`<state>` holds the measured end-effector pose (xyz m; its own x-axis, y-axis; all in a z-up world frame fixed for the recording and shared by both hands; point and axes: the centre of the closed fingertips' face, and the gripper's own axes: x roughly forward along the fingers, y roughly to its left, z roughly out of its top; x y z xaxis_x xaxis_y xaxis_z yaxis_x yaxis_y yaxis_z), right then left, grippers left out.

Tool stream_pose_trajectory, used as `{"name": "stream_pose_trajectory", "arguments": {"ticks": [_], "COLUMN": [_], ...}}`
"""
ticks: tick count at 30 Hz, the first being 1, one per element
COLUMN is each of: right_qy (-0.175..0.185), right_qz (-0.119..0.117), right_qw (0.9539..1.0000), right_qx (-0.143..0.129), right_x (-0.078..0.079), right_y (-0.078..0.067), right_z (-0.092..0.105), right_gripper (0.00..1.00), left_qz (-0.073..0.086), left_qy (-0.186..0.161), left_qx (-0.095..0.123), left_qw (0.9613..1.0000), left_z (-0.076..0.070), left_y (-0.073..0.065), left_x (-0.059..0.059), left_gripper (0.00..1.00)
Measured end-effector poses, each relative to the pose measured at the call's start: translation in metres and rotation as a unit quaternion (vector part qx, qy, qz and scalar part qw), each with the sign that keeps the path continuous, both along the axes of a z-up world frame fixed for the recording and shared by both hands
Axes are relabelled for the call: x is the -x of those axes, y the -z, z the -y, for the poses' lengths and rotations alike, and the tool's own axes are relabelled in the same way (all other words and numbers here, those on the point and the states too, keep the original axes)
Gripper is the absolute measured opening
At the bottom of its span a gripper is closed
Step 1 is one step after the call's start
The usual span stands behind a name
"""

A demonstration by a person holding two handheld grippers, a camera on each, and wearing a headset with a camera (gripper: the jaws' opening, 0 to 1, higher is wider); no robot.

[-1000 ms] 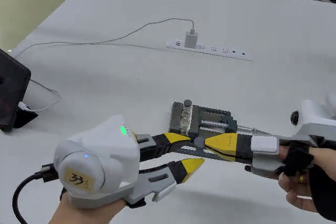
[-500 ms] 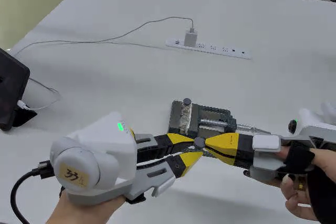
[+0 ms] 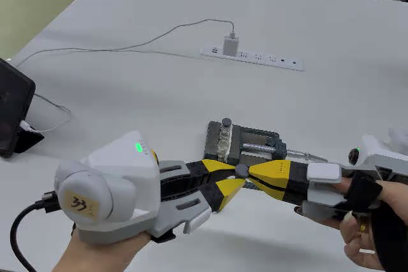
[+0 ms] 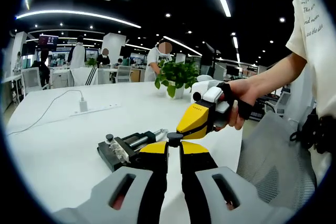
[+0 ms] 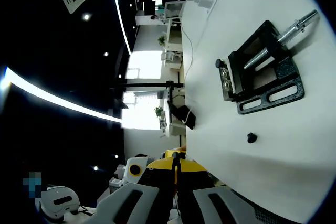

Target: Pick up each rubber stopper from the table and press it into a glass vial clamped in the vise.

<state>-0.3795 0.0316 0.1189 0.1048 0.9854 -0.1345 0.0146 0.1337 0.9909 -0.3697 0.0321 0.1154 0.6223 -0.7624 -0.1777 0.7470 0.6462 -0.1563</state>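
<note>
Label: handwritten "33" on a sticker [image 3: 83, 206] on the round back of the left gripper [image 3: 237, 176].
Left: jaws at a narrow gap, closer than a second ago; whether they pinch the rubber stopper [image 3: 241, 171] cannot be told.
Stopper: at those tips, on the table [image 3: 159, 100] just before the vise [image 3: 255, 141], unmoved.
Vial: glass vial [image 3: 223, 141] clamped in the vise.
Right: right gripper [image 3: 251, 174] with jaws clenched together, empty, tip beside the stopper.

- White power strip [image 3: 255, 59]: lies flat, far from the viewer.
- White charger [image 3: 230, 46]: stands plugged into the strip's left end.
- White cable [image 3: 127, 48]: trails left from the charger.
- Black device [image 3: 14, 116]: sits at the left edge.
- Potted plant [image 4: 176, 75]: green and leafy, in the background.
</note>
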Motion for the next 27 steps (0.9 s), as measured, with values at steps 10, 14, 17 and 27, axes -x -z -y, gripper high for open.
{"name": "stream_pose_trajectory", "arguments": {"ticks": [10, 14, 17, 27], "right_qy": [-0.001, -0.001, -0.006, -0.013], "right_qz": [-0.004, 0.007, 0.034, 0.153], "right_qw": [0.9999, 0.9999, 0.9994, 0.9877], "right_qx": [-0.015, -0.014, -0.006, 0.026], "right_x": [0.001, -0.0004, 0.001, -0.0036], "right_y": [0.0009, 0.0014, 0.0014, -0.0014], "right_z": [0.0013, 0.002, 0.0014, 0.007], "right_gripper": [0.0, 0.0, 0.0, 0.18], "left_qz": [0.0, -0.002, -0.005, -0.014], "left_qy": [0.004, 0.005, 0.007, 0.014], "left_qx": [0.002, 0.001, -0.003, -0.006], "left_qw": [1.0, 1.0, 1.0, 0.9998], "left_z": [-0.0005, -0.0008, -0.0004, 0.0017], "left_y": [-0.0006, -0.0003, 0.0011, 0.0047], "left_x": [0.003, 0.0034, 0.0037, 0.0056], "left_gripper": [0.04, 0.04, 0.03, 0.03]}}
